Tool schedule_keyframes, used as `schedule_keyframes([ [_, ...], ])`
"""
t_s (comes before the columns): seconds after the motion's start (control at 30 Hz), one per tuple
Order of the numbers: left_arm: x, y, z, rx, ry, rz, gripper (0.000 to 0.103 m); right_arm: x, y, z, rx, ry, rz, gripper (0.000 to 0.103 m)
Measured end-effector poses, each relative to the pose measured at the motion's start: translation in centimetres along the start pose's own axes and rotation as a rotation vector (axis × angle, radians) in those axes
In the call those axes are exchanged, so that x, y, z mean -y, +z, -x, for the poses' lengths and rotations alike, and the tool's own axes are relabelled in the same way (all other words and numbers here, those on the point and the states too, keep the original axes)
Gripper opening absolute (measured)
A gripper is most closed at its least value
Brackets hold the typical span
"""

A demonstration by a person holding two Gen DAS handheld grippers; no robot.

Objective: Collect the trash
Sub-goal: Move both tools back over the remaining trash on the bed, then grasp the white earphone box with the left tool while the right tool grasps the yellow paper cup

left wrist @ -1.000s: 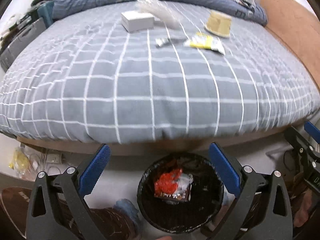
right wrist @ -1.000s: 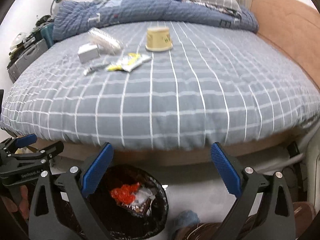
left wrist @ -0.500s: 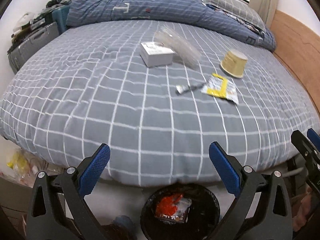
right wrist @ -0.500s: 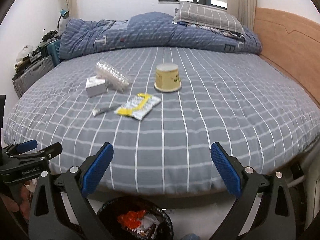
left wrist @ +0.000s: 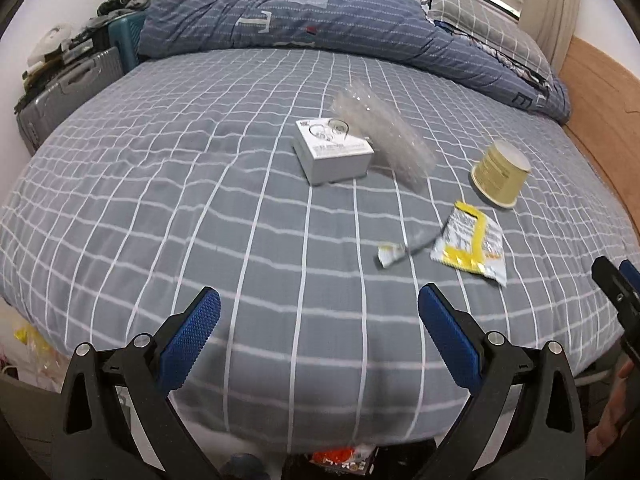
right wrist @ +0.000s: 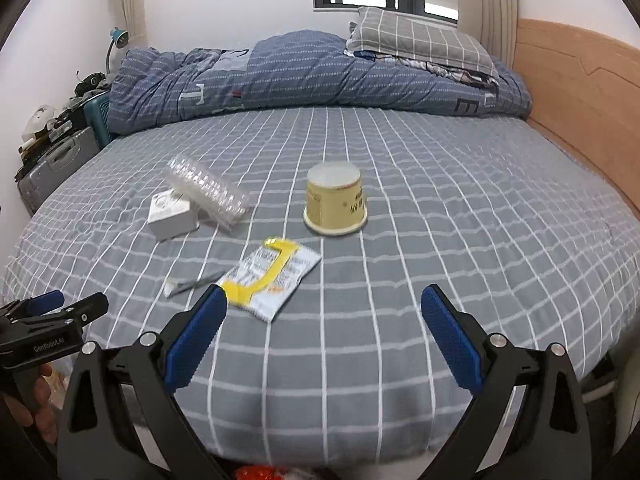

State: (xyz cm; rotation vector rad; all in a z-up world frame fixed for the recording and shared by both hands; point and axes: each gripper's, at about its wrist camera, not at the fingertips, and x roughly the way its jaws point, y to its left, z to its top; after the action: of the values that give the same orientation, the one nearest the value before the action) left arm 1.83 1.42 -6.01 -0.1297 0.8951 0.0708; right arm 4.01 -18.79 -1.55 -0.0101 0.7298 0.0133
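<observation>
Now, from the left wrist view, the left gripper [left wrist: 319, 322] hangs over the near edge of the bed [left wrist: 160, 208] with its jaws wide and empty. Ahead of them sits a white box [left wrist: 333, 156] touching a clear plastic tray [left wrist: 384, 136]; ahead and to the right lie a yellow wrapper [left wrist: 470, 248] and a small torn strip [left wrist: 404, 250], with a yellow cup [left wrist: 500, 174] upside down beyond.

From the right wrist view, the right gripper [right wrist: 322, 320] is likewise spread wide, holding nothing. The wrapper [right wrist: 272, 280] lies just past its left finger; the cup [right wrist: 335, 200] stands farther ahead.
</observation>
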Motion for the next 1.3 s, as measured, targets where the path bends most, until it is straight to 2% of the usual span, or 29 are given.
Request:
schedule_keyframes([
  [0.53,0.5,5.5,-7.8,-0.040,0.074,-0.039,0.097,0.8,3.7,-9.4,-0.028,0.010,0.000,0.094],
  [0.9,1.0,9.1,-12.1,-0.056,0.072,-0.043,0.097,1.9,6.5,-15.0,-0.063,-0.014,-0.030,0.094],
  [1.2,2.0,10.8,-14.4,-0.067,0.081,-0.055,0.097,1.4,7.6,-17.7,-0.077,-0.013,-0.015,0.094],
  [1.3,2.6,11.1,-14.9,-0.067,0.084,-0.063,0.097,1.5,7.9,-18.4,-0.084,-0.011,-0.018,0.090],
])
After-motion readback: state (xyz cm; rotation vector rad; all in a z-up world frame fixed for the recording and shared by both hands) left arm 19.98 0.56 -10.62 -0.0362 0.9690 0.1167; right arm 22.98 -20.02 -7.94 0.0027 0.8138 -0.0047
